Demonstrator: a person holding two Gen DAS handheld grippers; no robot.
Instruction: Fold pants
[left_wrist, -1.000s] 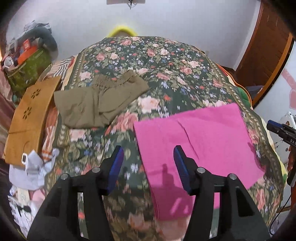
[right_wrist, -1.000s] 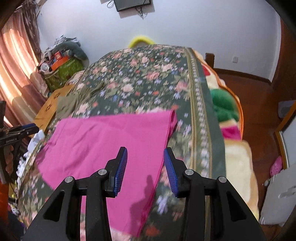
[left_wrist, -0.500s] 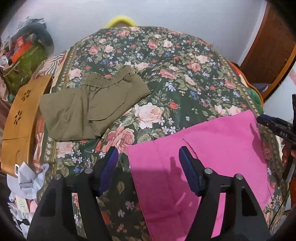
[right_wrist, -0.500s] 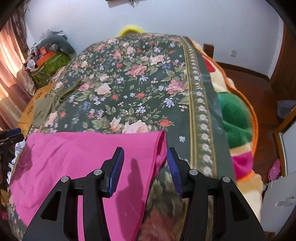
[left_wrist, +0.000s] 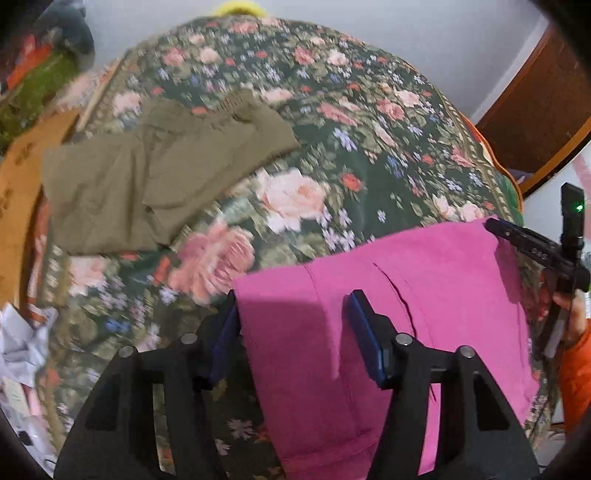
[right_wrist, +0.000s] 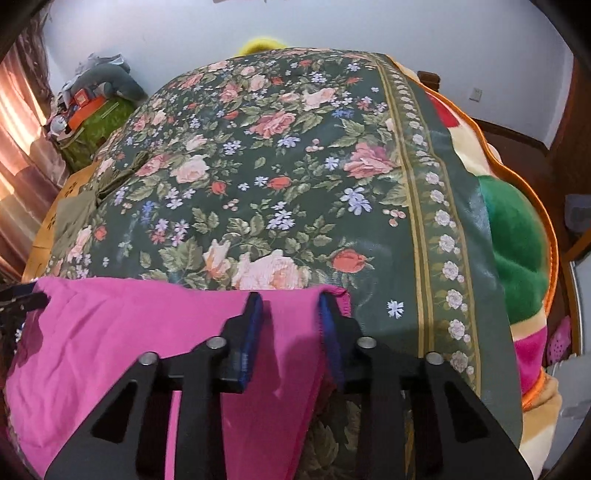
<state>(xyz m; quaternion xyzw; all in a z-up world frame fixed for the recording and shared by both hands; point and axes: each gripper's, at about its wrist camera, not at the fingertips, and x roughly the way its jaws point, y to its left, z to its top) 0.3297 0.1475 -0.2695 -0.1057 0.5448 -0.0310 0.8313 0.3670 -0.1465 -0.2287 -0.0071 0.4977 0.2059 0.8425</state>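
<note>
Bright pink pants (left_wrist: 413, 295) lie flat on the floral bedspread (left_wrist: 332, 122), near its front edge. My left gripper (left_wrist: 291, 325) is open, its blue pads straddling the pants' far left corner. My right gripper (right_wrist: 290, 325) is open, its pads straddling the far right corner of the pink pants (right_wrist: 110, 339). The right gripper also shows at the right of the left wrist view (left_wrist: 535, 251), at the pants' far right corner. Neither gripper has closed on the cloth.
Olive-green pants (left_wrist: 155, 170) lie folded on the bed's left side. A wooden board (left_wrist: 18, 192) and clutter sit left of the bed. A green and orange blanket (right_wrist: 517, 251) hangs off the bed's right side. A wall and wooden door (left_wrist: 546, 103) stand behind.
Both grippers moved forward and down to the far corners of the pink pants. The pads now straddle the cloth edge. Both jaws stay open.
</note>
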